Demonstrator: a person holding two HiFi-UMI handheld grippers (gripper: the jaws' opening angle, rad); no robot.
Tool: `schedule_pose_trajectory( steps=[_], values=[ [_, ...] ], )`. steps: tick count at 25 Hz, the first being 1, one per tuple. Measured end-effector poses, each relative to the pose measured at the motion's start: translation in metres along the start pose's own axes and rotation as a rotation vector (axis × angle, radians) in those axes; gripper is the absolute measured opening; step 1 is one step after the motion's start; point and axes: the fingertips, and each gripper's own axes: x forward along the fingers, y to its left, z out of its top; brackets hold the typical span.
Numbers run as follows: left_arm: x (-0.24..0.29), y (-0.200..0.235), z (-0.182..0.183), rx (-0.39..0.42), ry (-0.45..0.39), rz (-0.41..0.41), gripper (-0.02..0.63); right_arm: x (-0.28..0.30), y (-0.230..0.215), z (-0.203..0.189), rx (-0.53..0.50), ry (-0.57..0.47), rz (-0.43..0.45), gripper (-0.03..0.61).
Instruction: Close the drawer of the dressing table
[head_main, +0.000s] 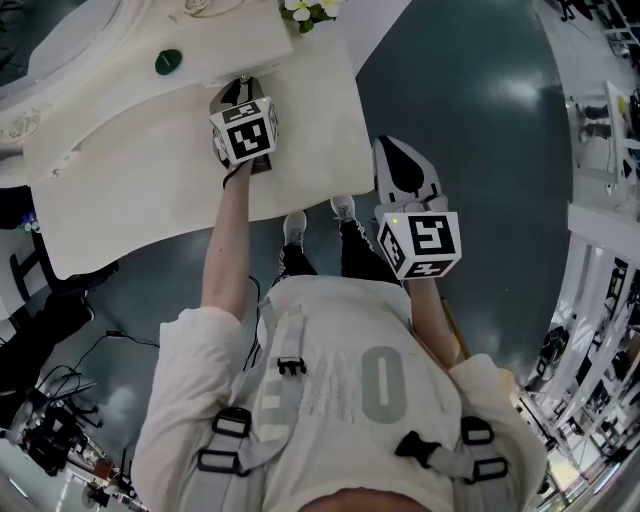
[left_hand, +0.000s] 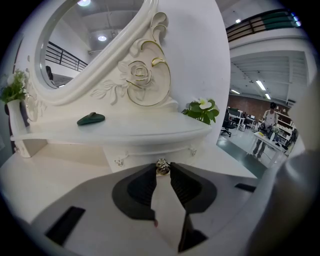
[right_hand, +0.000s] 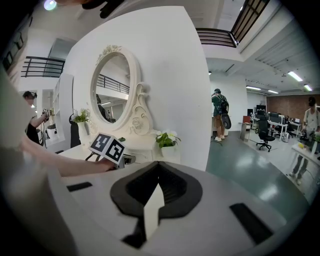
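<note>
Shiny metal knob, matt wht table

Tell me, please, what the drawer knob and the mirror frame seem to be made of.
Knob: probably metal, polished, with a brassy-silver tone; it glints. Mirror frame: carved wood or moulded resin, I cannot tell which, under glossy cream paint with gilt lines on its carving.

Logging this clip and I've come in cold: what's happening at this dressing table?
A person stands at the white dressing table with a gripper in each hand. The left gripper is shut on the small metal knob of the little drawer under the mirror shelf. How far out the drawer stands cannot be told. The right gripper is shut and empty, held off to the side over the floor, apart from the table.
</note>
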Motion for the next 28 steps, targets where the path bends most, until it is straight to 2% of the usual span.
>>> schedule_pose_trajectory(
  steps=[15,21,28],
  values=[
    [0.008,0.002,0.005,0.005,-0.009,0.003,0.1,0.013,-0.003,-0.001,0.002,0.008,0.004,0.008],
    [0.007,0.001,0.006,-0.034,-0.009,-0.005,0.1,0.01,-0.001,0.001,-0.001,0.004,0.01,0.008],
    [0.005,0.0,0.008,-0.011,-0.009,0.015,0.1,0.004,-0.001,0.003,-0.009,-0.008,0.014,0.008]
  ],
)
